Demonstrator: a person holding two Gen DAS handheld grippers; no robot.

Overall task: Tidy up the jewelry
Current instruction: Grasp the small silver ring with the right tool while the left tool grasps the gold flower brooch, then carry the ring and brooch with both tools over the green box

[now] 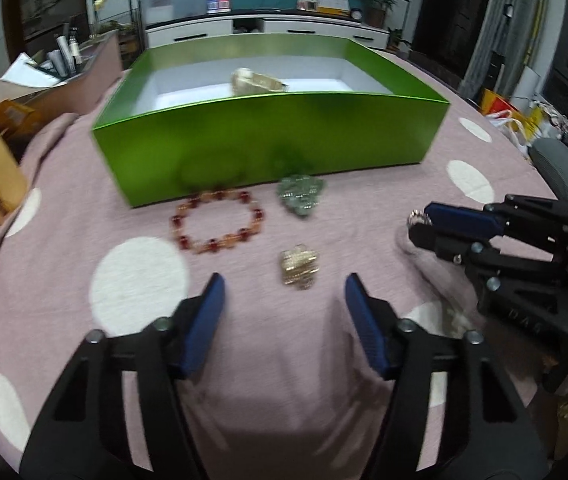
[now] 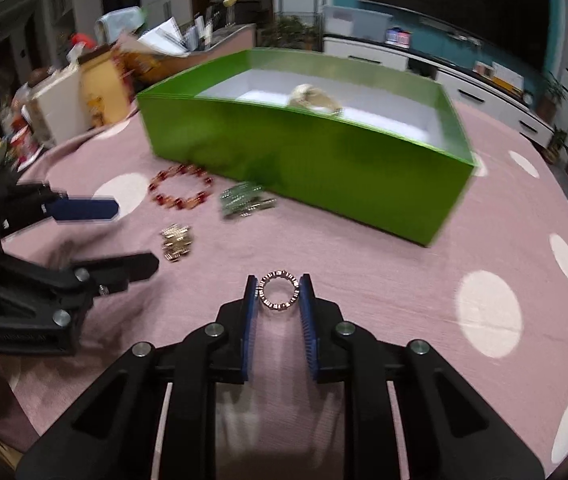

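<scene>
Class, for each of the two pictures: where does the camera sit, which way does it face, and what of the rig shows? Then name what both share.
Left wrist: sits on the left gripper, faces down over the dotted cloth toward the green box; own open jaws show, right gripper at right.
Right wrist: sits on the right gripper, faces the box obliquely; jaws pinch a ring, left gripper at left.
Shared: box, red bead bracelet, gold piece.
</scene>
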